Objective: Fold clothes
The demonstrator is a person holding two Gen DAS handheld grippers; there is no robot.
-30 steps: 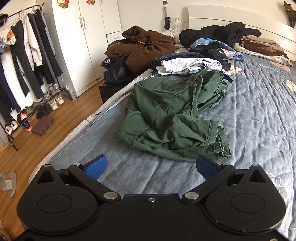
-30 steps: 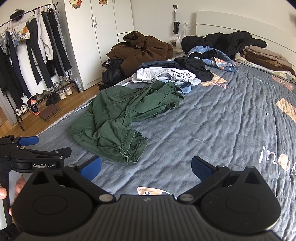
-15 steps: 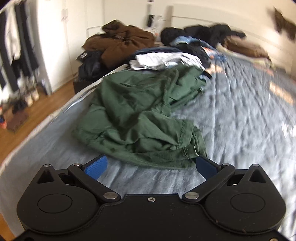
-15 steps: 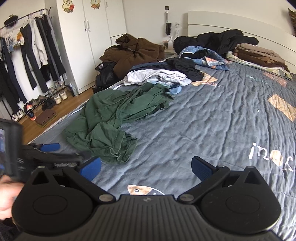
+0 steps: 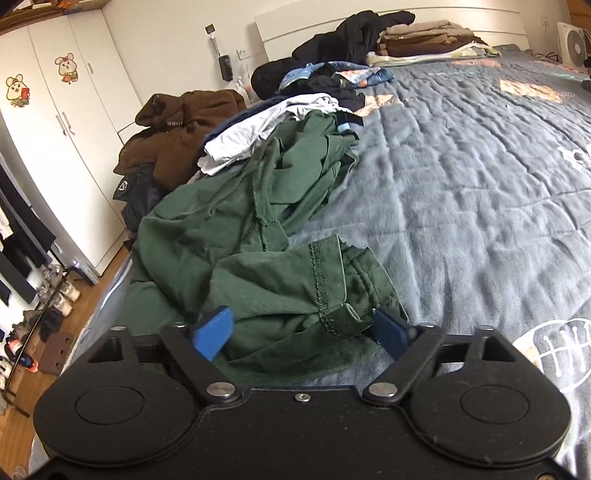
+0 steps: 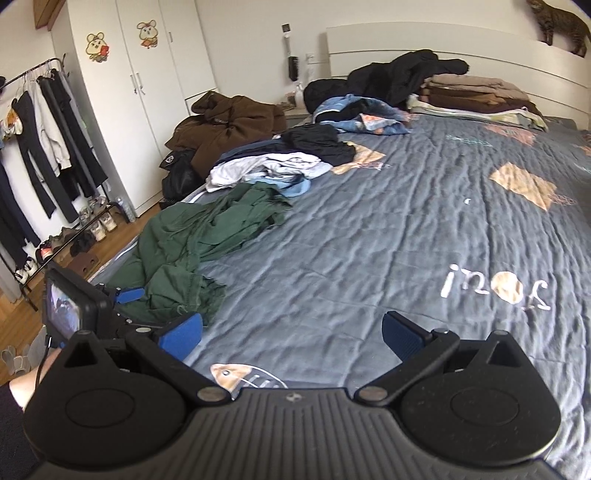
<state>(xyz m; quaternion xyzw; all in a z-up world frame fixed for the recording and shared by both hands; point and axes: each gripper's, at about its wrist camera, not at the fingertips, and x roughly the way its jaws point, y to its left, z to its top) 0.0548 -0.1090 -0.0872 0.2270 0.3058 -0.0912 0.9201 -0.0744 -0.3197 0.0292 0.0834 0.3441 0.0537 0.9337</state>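
Note:
A crumpled dark green garment (image 5: pixel 258 236) lies on the left side of the grey bedspread (image 5: pixel 461 192). My left gripper (image 5: pixel 301 332) is open, its blue pads either side of the garment's near hem, which bunches up between them. In the right wrist view the same green garment (image 6: pixel 207 240) lies to the left, with the left gripper (image 6: pixel 125 295) at its near edge. My right gripper (image 6: pixel 291 334) is open over bare bedspread (image 6: pixel 369 240), well right of the garment, holding nothing.
A heap of white, blue and black clothes (image 6: pixel 280 162) lies beyond the green garment. Folded brown items (image 6: pixel 472 96) sit by the headboard. A brown jacket pile (image 6: pixel 229 125), wardrobe (image 6: pixel 147 92) and clothes rack (image 6: pixel 40 147) stand left of the bed. A cat (image 6: pixel 561 22) is on the headboard.
My left gripper has moved forward and down onto the green garment's near hem, which now lies between its pads. The right gripper has shifted slightly and stays open over the bedspread.

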